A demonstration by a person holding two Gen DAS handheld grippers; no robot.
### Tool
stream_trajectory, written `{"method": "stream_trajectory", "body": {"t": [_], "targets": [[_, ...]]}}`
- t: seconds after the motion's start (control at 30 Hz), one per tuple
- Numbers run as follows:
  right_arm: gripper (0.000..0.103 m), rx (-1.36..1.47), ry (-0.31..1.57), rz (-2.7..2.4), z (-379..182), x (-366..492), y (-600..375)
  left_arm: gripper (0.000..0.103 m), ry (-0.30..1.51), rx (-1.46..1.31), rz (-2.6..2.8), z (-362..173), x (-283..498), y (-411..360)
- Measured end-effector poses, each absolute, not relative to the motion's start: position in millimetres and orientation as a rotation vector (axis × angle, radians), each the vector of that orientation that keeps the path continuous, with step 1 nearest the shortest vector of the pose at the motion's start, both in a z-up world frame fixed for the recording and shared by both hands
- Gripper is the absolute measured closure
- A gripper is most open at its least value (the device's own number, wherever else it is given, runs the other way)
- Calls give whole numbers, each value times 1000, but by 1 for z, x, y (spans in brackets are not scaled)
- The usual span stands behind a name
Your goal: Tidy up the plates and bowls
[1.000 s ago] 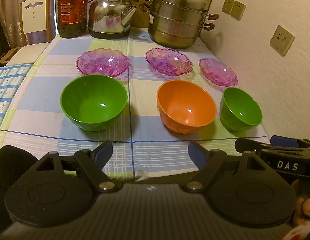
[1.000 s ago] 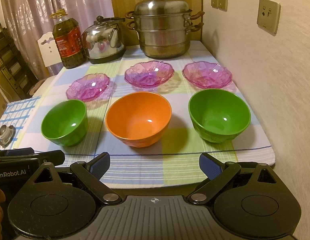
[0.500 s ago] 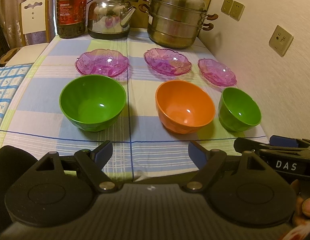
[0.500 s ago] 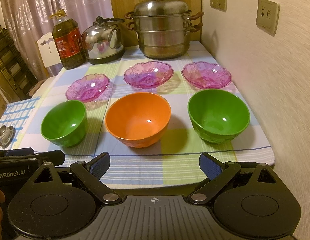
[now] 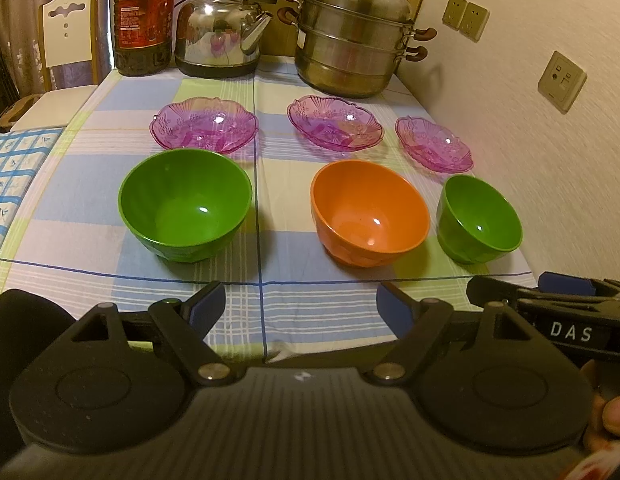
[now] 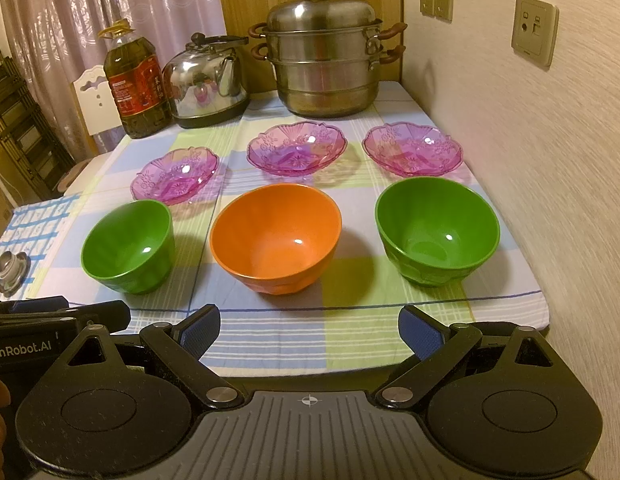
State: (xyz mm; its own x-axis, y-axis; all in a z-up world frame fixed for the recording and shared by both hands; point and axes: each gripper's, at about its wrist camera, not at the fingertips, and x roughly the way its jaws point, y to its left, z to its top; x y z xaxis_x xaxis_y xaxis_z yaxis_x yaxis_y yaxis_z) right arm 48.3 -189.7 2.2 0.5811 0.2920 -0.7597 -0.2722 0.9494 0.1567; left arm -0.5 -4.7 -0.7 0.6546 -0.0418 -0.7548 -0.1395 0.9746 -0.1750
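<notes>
Three bowls stand in a row on the checked tablecloth: a green bowl (image 5: 185, 204) on the left, an orange bowl (image 5: 370, 218) in the middle and a second green bowl (image 5: 480, 218) on the right. Behind them lie three pink glass plates (image 5: 203, 127) (image 5: 336, 128) (image 5: 434, 143). My left gripper (image 5: 301, 307) hovers open over the table's near edge, holding nothing. My right gripper (image 6: 310, 328) is open and empty too, in front of the orange bowl (image 6: 275, 236). Each gripper shows at the edge of the other's view.
A steamer pot (image 6: 324, 52), a kettle (image 6: 205, 80) and an oil bottle (image 6: 135, 84) stand along the back of the table. A wall with sockets (image 6: 534, 34) runs close along the right. A small metal piece (image 6: 11, 268) lies at the left, near a chair (image 5: 67, 28).
Both grippers have barely drifted. The bowls and plates stay where they were.
</notes>
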Motion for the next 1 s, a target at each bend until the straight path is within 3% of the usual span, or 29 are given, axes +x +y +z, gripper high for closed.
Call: {"method": "stream_trajectory", "body": {"t": [0.5, 1.0], "targets": [[7, 75, 886, 359, 4, 52, -186, 22, 828, -262, 74, 7, 3, 10], [7, 144, 817, 521, 29, 135, -106, 22, 710, -308, 187, 37, 74, 131]]}}
